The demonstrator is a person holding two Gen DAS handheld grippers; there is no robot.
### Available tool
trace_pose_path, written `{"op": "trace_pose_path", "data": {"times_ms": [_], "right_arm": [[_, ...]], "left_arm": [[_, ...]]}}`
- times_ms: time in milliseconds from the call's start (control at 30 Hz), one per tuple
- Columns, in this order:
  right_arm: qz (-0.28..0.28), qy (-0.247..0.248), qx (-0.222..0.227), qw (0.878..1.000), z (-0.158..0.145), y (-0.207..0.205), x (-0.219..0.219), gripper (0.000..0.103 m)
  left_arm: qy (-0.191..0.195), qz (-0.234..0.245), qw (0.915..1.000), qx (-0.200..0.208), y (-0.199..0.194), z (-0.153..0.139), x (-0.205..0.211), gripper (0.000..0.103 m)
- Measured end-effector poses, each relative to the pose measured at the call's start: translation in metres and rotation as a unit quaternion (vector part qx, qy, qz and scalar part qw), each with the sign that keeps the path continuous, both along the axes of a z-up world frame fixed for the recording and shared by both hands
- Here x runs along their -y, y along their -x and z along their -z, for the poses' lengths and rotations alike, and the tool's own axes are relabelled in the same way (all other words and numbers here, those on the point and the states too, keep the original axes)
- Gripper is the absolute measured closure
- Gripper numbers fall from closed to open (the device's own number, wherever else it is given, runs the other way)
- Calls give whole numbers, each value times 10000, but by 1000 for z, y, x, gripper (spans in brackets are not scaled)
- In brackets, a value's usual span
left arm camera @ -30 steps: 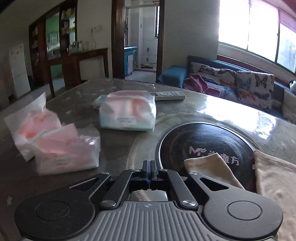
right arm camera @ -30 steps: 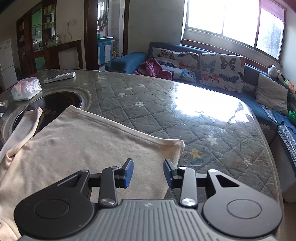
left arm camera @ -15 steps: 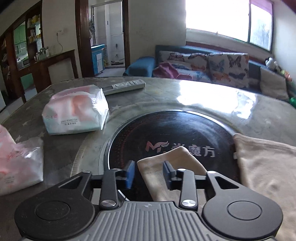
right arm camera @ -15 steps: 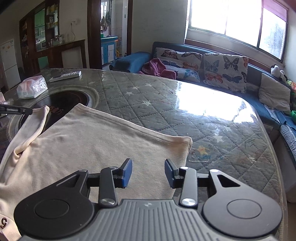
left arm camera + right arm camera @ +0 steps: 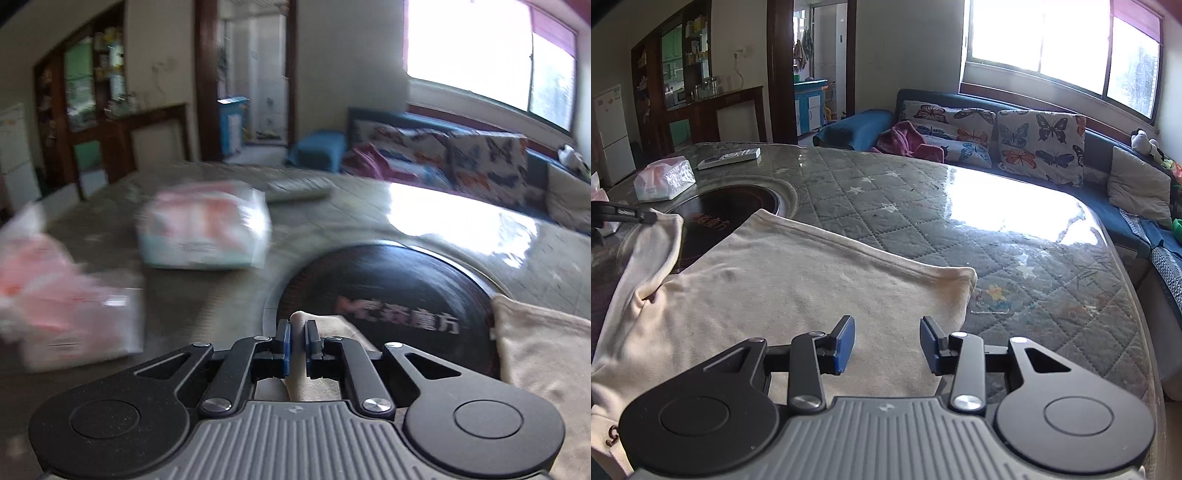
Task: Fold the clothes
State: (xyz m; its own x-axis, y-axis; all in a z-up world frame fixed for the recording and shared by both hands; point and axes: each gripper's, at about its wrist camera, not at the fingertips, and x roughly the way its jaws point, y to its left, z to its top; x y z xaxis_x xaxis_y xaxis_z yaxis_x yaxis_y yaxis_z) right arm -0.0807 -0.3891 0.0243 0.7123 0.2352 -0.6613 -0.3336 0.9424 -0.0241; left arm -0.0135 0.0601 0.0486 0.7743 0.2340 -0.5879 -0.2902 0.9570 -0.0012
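A cream long-sleeved shirt (image 5: 783,295) lies spread on the quilted table (image 5: 960,206). Its body also shows at the right of the left wrist view (image 5: 539,354). My left gripper (image 5: 297,338) is shut on the end of the shirt's sleeve (image 5: 321,325), which sticks up between the blue pads over the black round hob (image 5: 391,295). In the right wrist view the left gripper (image 5: 646,218) holds the sleeve (image 5: 653,254) lifted at the far left. My right gripper (image 5: 887,347) is open and empty, above the shirt's near right part, close to its hem corner (image 5: 964,280).
Tissue packs (image 5: 203,229) (image 5: 70,310) lie on the table left of the hob, with a remote control (image 5: 295,188) behind them. The same pack (image 5: 665,179) and remote (image 5: 729,158) show in the right wrist view. A sofa with butterfly cushions (image 5: 1038,144) runs beyond the table's far edge.
My left gripper has shut on the sleeve end and lifted it, swinging left; its view is blurred. My right gripper has stayed open over the shirt, barely moving.
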Motion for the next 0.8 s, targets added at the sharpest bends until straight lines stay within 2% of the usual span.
{"op": "trace_pose_path", "data": {"times_ms": [167,267,467,567,700,767,800], "right_arm": [[-44,-28,-35,10000,5,10,-1,64],[-58,-26,-88,9999,10,14,-1,64],[-42,-68,-231,9997,22,22,1,63],[-35,-80,-208,9997,22,22,3,62],[20,-106,-208,9997,18,11,6,62],[47,-119,-208,9997,16,5,7,62],[61,-126,-208,9997,15,2,8,62]], "left_arm": [[-80,-451,9989,-17,50,-23,-21,95],[-133,-612,9980,-73,68,-25,-30,95],[-225,-754,9961,-390,66,0,-38,95],[-266,-763,9950,-591,62,11,-40,90],[-367,-903,9941,-472,59,5,-43,88],[-302,-736,9962,-343,59,-4,-37,88],[-217,-500,9981,-279,58,-9,-32,88]]}}
